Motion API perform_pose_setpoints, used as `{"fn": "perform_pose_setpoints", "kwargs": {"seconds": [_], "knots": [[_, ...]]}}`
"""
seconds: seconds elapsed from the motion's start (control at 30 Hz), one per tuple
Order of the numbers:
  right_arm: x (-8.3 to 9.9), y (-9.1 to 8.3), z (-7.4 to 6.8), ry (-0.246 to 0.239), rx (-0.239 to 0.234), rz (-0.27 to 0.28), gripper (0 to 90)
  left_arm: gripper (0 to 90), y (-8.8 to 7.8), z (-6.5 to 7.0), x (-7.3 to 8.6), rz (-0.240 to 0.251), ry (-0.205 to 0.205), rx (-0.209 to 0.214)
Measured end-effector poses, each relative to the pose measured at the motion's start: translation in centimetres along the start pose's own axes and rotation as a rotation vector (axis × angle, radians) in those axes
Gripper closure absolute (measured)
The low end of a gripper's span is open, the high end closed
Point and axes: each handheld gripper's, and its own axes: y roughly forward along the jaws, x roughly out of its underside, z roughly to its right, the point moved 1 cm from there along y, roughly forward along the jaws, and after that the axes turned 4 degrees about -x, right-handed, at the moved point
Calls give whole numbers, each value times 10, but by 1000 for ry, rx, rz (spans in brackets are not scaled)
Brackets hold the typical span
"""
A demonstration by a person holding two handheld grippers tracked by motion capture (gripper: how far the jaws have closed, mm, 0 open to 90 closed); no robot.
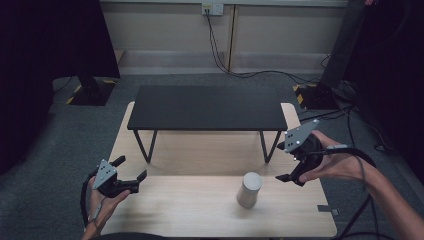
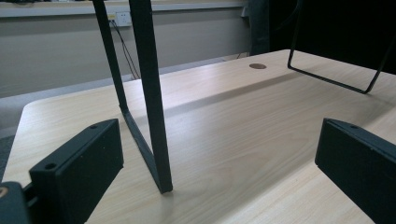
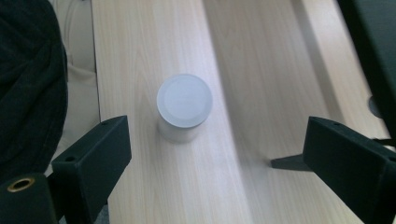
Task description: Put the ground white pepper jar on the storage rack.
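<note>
High view: a pale wooden table (image 1: 165, 210) carries a low black stand (image 1: 206, 107) across its far half and a single white cylinder (image 1: 249, 189) upright on the near half, right of centre and well clear of the near edge. The right claw (image 1: 283, 162) hangs above the table just right of the cylinder, tilted down toward it, jaws spread wide; this pose suits an approach from above and the side, so the reach for the cylinder appears to be the step in hand. The left claw (image 1: 132, 168) is held near the table's left edge, well apart from the cylinder, also wide and empty, probably parked out of the way. Left gripper view: the left claw (image 2: 219, 154) looks low along the tabletop between its two separated jaws at the stand's near left leg (image 2: 148, 93), with the other leg (image 2: 336, 79) farther off; this shows how thin the wire legs are and that nothing lies between the jaws. Right gripper view: the right claw (image 3: 217, 154) looks almost straight down on the cylinder (image 3: 183, 106), whose flat round top sits between the jaws but toward the left one, not yet touched; this offset cannot be judged from above.
</note>
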Motion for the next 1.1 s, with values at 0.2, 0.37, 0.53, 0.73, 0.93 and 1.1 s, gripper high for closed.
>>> {"fn": "perform_pose_setpoints", "kwargs": {"seconds": [0.2,0.37,0.53,0.73,0.93,1.1], "knots": [[0,29,5,1,-48,-13,70,0,1,1,0,-2,6,6],[0,48,9,-1,-76,-13,69,1,1,1,0,-7,9,11],[-1,66,13,-13,-93,-24,69,1,2,2,0,-3,11,16],[-4,82,17,-10,-116,-45,71,1,2,2,0,-5,13,17],[-5,101,19,-15,-136,-54,76,1,2,1,0,0,11,19],[-9,110,21,-28,-143,-77,77,1,2,1,1,2,11,16]]}}
